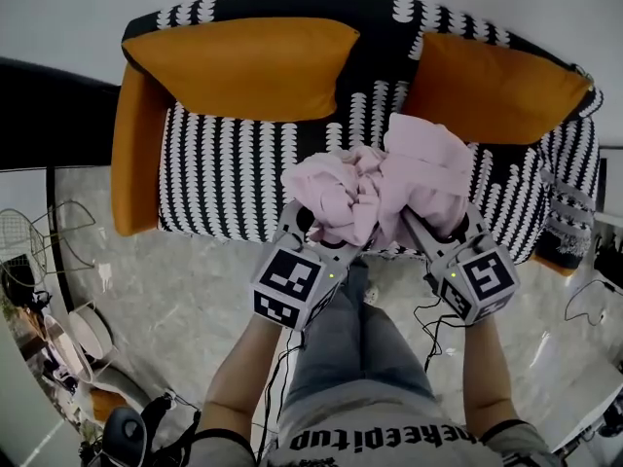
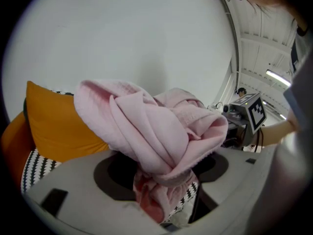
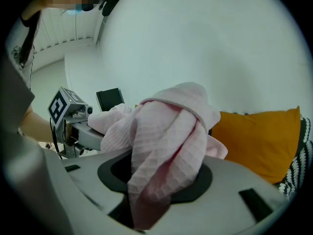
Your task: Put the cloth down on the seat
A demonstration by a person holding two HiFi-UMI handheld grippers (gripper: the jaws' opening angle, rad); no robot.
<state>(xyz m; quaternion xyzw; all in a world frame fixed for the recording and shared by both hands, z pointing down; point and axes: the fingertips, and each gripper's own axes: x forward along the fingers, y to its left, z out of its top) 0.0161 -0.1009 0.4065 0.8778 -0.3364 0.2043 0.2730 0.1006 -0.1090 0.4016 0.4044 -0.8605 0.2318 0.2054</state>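
Observation:
A crumpled pale pink cloth (image 1: 384,188) hangs bunched between both grippers, over the front edge of the sofa seat (image 1: 234,178), which is black with white spots. My left gripper (image 1: 326,224) is shut on the cloth's left part (image 2: 156,131). On the right part (image 3: 166,141) my right gripper (image 1: 414,220) is shut too. The cloth hides the fingertips of both grippers. Each gripper's marker cube (image 1: 290,282) shows below the cloth in the head view.
Two orange cushions (image 1: 243,66) (image 1: 492,90) lean on the sofa back, and an orange armrest (image 1: 134,154) closes the left end. Marble floor (image 1: 175,300) lies in front. Cables (image 1: 433,324) trail by the person's legs. Wire items and clutter (image 1: 39,261) stand at the left.

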